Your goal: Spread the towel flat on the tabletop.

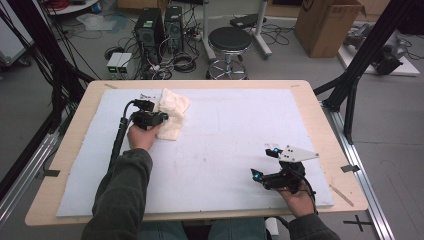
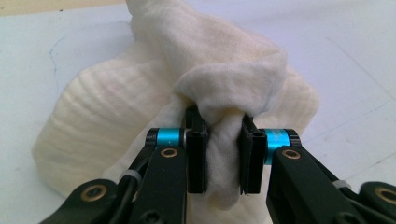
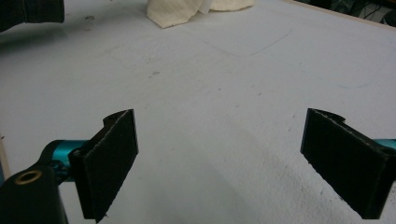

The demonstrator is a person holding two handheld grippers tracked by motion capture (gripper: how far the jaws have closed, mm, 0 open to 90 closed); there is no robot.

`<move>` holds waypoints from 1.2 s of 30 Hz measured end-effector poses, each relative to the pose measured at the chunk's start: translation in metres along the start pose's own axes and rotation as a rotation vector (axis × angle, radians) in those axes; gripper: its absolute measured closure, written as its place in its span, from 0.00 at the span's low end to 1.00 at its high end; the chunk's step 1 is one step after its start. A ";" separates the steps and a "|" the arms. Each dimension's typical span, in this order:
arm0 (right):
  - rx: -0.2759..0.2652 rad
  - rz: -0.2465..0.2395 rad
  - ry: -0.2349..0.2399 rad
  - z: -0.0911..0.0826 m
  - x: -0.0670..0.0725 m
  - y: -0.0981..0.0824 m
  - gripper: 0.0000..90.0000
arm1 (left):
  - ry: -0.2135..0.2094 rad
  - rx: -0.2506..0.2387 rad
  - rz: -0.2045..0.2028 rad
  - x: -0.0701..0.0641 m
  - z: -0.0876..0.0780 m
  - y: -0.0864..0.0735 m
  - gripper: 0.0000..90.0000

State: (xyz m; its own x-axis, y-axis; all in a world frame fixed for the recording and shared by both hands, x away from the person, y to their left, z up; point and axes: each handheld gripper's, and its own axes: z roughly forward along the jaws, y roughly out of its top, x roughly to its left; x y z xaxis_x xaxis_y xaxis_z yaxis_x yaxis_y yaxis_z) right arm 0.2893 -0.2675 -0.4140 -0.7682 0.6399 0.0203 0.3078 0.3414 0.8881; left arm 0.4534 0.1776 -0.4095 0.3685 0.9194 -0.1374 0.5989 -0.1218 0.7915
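Cream, crinkled cloth [image 1: 172, 116] lies bunched at the mat's [image 1: 225, 150] far left; it looks light, limp and non-fragile, best pinched at a raised fold. Left gripper [image 2: 223, 156] is clamped on such a fold, while right gripper [image 3: 233, 154] gapes, holding nothing, near right.

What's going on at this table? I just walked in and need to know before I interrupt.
A person holds a gripper in each hand at a table covered by a pale mat. The left gripper is shut on a bunched fold of a cream cloth lying at the mat's far left. The right gripper waits near the person with its jaws wide open and nothing between them, the cloth well away from it.
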 end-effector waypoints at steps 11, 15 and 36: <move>0.000 0.001 -0.004 0.000 0.001 0.000 0.12 | -0.051 -0.048 0.009 -0.011 -0.019 0.007 0.85; 0.007 -0.007 0.000 0.001 0.001 -0.001 0.12 | -0.065 -0.062 0.021 -0.018 -0.029 0.009 0.85; 0.012 -0.018 0.005 0.002 0.004 -0.001 0.12 | -0.183 -0.106 0.075 -0.073 -0.065 0.007 0.85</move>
State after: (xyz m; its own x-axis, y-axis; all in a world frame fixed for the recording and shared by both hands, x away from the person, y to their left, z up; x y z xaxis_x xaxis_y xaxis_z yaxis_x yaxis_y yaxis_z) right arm 0.2866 -0.2639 -0.4156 -0.7763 0.6303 0.0071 0.3009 0.3607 0.8828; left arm 0.3841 0.1345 -0.3554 0.5380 0.8249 -0.1734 0.4902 -0.1388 0.8605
